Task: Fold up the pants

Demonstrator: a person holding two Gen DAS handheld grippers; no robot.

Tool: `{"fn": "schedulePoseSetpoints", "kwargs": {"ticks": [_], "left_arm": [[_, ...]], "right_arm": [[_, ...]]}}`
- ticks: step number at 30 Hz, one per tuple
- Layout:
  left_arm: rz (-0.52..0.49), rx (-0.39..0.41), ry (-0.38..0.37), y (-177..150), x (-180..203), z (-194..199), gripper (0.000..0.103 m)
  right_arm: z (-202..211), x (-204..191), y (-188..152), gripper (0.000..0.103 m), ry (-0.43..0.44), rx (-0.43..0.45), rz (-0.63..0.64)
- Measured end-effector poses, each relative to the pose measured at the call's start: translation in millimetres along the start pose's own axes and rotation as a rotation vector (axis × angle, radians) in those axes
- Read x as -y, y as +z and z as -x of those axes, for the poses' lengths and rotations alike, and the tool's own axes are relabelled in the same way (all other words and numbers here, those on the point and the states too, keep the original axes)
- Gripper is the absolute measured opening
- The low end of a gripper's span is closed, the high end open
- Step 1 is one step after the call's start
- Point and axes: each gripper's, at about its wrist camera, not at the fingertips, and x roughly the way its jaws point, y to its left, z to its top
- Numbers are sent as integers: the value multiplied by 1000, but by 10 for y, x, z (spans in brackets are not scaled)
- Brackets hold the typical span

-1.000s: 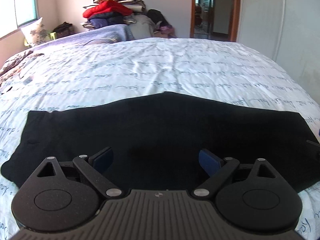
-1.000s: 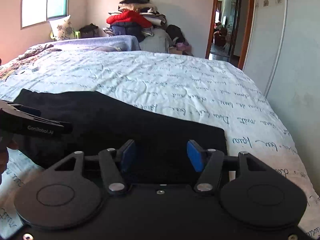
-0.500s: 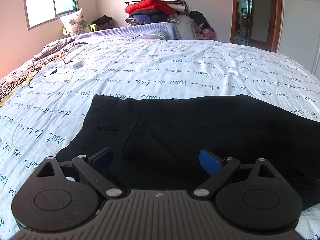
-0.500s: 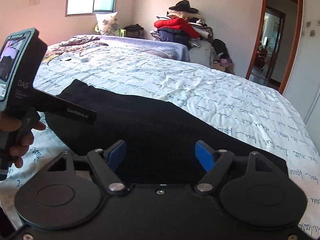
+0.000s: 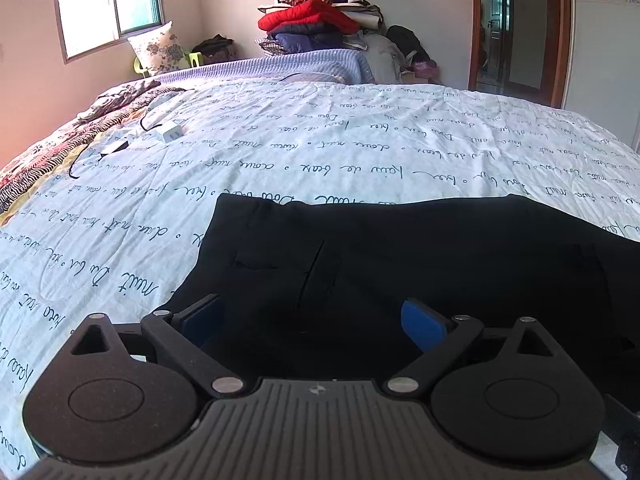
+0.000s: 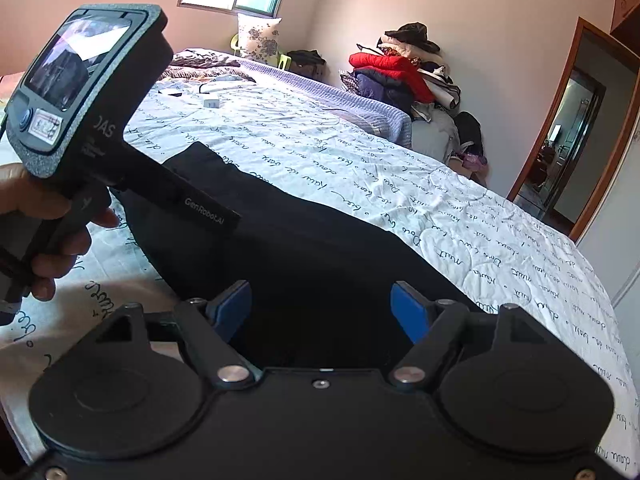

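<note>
left black two-finger gripper (image 5: 314,318) hovering over pants, fingers spread, gripping nothing | right black two-finger gripper (image 6: 322,308) likewise spread and empty | black fabric pants (image 5: 420,264) lying flat on white script-printed quilted bedspread (image 5: 320,152), near its front edge

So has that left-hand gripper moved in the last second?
Yes. The left gripper has swung leftward along the black pants; their end edge, formerly far left, now sits mid-view.

Bedspread (image 5: 360,128) beyond pants (image 5: 400,248) open; charger (image 5: 170,131) far-left.
</note>
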Motion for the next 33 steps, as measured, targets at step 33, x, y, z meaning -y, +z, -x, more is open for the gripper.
{"fn": "schedulePoseSetpoints", "kwargs": {"ticks": [33], "left_arm": [[112,2,-106,-284,-589,440,98]], "right_arm": [[149,7,-183,91,-20,10,-450]]}}
